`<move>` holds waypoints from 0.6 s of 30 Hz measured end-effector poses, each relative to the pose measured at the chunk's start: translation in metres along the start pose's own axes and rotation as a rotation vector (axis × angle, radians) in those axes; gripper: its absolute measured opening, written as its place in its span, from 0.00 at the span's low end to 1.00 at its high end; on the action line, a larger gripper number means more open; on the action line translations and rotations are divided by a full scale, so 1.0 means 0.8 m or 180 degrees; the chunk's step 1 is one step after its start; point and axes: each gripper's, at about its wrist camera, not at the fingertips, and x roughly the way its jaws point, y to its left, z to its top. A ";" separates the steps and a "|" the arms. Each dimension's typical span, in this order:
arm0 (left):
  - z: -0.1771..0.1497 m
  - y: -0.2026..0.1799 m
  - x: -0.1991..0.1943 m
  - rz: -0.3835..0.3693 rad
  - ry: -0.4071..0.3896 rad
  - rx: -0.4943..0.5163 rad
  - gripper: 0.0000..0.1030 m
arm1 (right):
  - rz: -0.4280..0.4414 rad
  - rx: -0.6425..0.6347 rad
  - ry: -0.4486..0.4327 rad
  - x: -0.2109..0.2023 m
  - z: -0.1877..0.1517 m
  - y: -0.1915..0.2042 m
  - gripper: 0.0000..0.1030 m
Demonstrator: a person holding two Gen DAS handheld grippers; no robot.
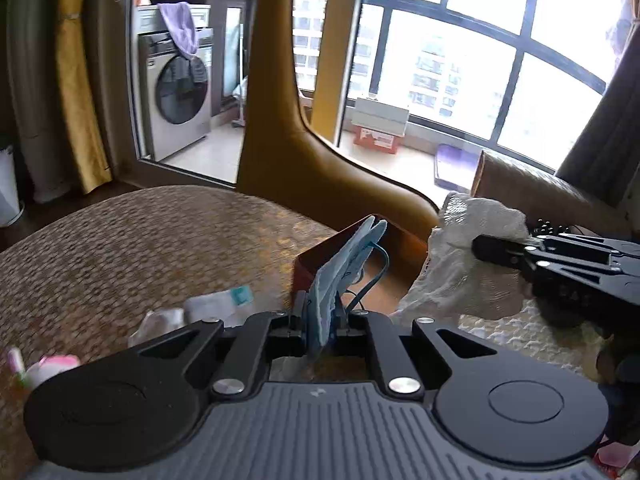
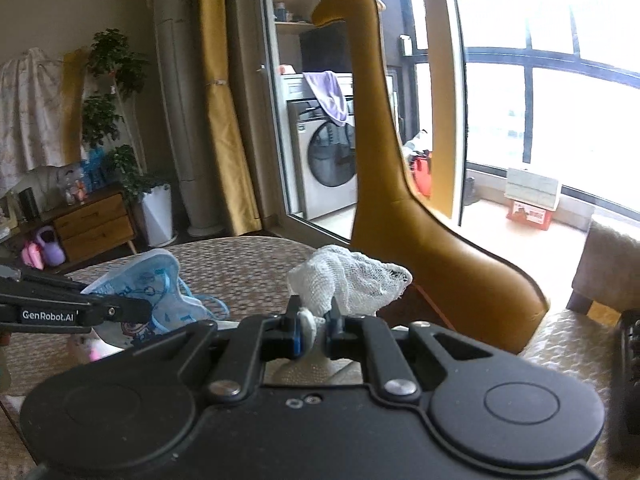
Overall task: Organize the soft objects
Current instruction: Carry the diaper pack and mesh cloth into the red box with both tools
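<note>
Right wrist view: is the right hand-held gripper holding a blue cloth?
No, the right hand-held gripper is shut on a white gauze cloth.

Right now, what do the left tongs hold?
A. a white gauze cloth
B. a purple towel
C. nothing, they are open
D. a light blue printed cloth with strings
D: in the left wrist view the left tongs are shut on the blue printed cloth, while the white gauze cloth is in the right tongs.
</note>
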 end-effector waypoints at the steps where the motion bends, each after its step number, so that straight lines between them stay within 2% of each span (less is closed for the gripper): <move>1: 0.004 -0.006 0.007 -0.0012 0.0007 0.0014 0.09 | -0.0021 -0.0003 0.0002 0.001 -0.001 -0.004 0.09; 9: 0.031 -0.039 0.076 -0.0096 0.0092 0.0043 0.09 | -0.0136 -0.0036 0.0082 0.029 -0.004 -0.044 0.09; 18: 0.053 -0.052 0.161 -0.0102 0.0291 -0.0055 0.09 | -0.0212 -0.0053 0.0205 0.068 -0.016 -0.074 0.09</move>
